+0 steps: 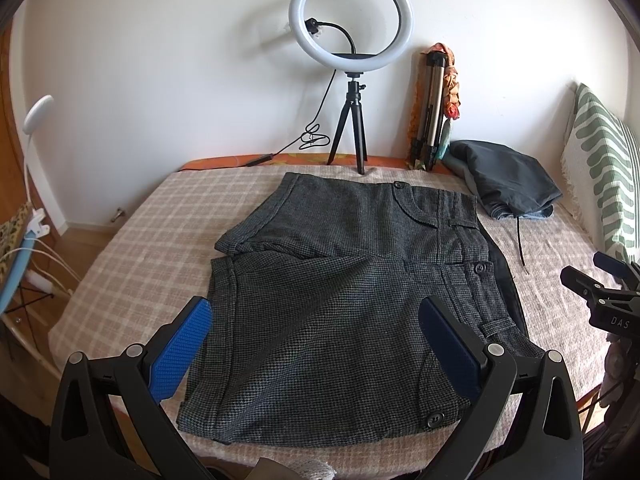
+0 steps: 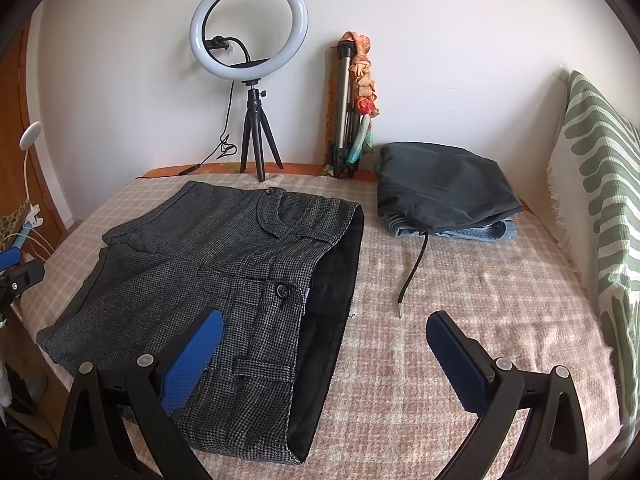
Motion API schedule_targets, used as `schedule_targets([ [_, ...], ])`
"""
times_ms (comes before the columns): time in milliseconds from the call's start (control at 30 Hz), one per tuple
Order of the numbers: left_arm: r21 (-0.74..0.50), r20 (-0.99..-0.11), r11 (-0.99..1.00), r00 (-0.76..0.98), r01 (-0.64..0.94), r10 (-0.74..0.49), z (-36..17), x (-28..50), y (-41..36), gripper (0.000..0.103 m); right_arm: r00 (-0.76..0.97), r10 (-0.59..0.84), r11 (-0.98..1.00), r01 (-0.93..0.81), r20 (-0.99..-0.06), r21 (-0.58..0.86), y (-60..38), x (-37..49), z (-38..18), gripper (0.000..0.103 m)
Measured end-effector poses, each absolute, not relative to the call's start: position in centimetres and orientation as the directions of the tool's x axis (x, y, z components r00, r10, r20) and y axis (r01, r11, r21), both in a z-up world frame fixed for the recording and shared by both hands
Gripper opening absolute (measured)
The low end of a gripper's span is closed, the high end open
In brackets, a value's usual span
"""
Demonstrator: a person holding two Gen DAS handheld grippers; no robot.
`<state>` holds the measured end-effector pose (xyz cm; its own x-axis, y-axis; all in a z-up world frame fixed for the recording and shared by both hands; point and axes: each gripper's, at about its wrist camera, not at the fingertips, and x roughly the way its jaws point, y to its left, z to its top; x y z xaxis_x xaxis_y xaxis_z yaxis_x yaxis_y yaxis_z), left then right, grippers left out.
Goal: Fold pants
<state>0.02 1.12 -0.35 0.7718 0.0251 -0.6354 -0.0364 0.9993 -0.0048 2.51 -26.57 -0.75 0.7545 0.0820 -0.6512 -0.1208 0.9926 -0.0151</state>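
Observation:
Grey houndstooth pants point(image 1: 344, 304) lie flat on the checked bedspread point(image 1: 132, 248), legs folded up over the seat, waistband to the right. In the right wrist view the pants point(image 2: 224, 280) show their black lining at the open waist. My left gripper point(image 1: 316, 320) is open and empty, hovering over the near part of the pants. My right gripper point(image 2: 324, 332) is open and empty above the waistband edge, its left pad point(image 2: 192, 364) over the cloth. The right gripper also shows at the left wrist view's right edge point(image 1: 600, 292).
A ring light on a small tripod point(image 1: 352, 40) stands at the back edge of the bed. A folded tripod with scarves point(image 1: 432, 112) leans on the wall. A pile of dark and denim clothes point(image 2: 444, 192) with a loose drawstring point(image 2: 412, 276) lies back right. A green-patterned cushion point(image 2: 596, 184) is on the right.

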Motion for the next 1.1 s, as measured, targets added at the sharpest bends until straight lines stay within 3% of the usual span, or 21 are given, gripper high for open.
schedule_targets([
  [533,-0.027,-0.662,1.0,0.75,0.002,-0.02,-2.6,-0.2,4.3,0.102,0.76,0.186,0.964,-0.265,-0.622,-0.036,-25.6,1.2,-2.3,0.103],
  [733,-0.04,-0.687,0.999,0.726,0.012,-0.036,-3.7,-0.4,5.4,0.091,0.764,0.187,0.941,-0.319,-0.617,-0.11,-24.7,0.6,-3.2,0.1],
  [833,-0.038,-0.7,0.999,0.712,0.027,-0.046,-4.2,-0.5,5.9,0.081,0.738,0.219,0.915,-0.383,-0.638,-0.129,-24.0,0.2,-3.6,0.093],
  [900,-0.025,-0.703,0.999,0.71,0.033,-0.041,-4.5,-0.8,6.2,0.076,0.701,0.256,0.885,-0.448,-0.666,-0.131,-23.5,-0.2,-4.3,0.081],
  [1100,-0.083,-0.746,0.995,0.658,0.063,-0.104,-6.3,-2.0,7.4,0.062,0.584,0.349,0.769,-0.625,-0.733,-0.131,-21.6,-2.7,-7.0,0.076],
])
